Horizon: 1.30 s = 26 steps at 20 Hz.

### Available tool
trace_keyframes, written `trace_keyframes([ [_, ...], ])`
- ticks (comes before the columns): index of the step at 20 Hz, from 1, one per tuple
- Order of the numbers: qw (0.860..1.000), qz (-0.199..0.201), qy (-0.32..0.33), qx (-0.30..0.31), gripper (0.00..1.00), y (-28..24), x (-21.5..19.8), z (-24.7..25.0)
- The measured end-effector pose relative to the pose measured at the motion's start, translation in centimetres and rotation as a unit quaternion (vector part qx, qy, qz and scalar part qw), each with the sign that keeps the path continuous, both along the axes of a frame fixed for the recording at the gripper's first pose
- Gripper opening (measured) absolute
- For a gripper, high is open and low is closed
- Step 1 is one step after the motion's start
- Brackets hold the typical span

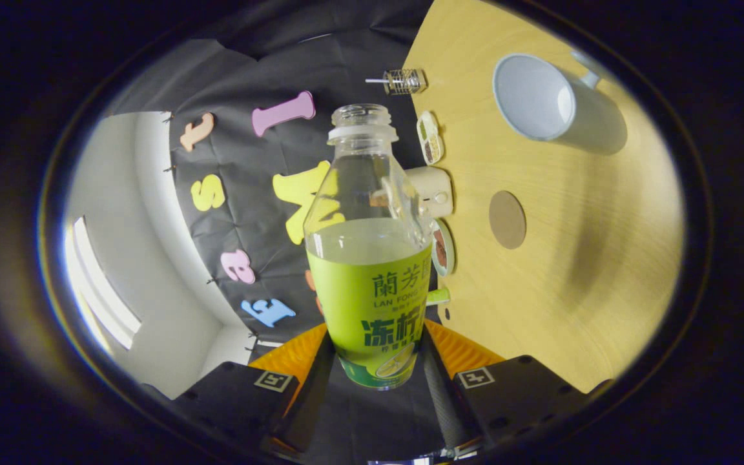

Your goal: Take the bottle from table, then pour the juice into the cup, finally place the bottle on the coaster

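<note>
Fingers: closed on the lower body of the juice bottle, one finger pressing each side; gripper carrying it clear of the counter.
Bottle: between the fingers, cap off, neck pointing ahead; whole view rolled, so the counter stands on edge beside it; liquid line near the top of the green label.
Cup: white mug, well beyond the fingers and off to the side of the bottle, mouth facing this way; looks empty, though not certain.
Coaster: round brown disc on the counter, nearer than the mug, nothing on it.
Done: bottle taken from the counter.
Left: judged, the pour itself, since the neck is not over the mug; then setting the bottle on the coaster.
Hard to make out: bottle base hidden between the fingers; small items along the counter's far edge partly masked by the bottle, kind unclear; mug handle cut off.
</note>
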<state>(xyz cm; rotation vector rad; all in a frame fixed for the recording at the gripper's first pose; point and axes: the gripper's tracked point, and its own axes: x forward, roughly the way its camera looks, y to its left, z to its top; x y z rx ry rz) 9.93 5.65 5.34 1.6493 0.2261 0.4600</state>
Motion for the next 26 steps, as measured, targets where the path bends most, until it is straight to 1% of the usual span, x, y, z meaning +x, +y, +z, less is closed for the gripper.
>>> trace_keyframes([
  [2, 1.000, -0.004, -0.002, 0.018, 0.77, -0.1, 0.1, 0.3],
  [7, 0.999, 0.002, -0.001, 0.041, 0.77, 0.1, 0.2, 0.6],
  [26, 0.995, -0.003, -0.003, 0.097, 0.77, -0.7, 0.3, 2.3],
])
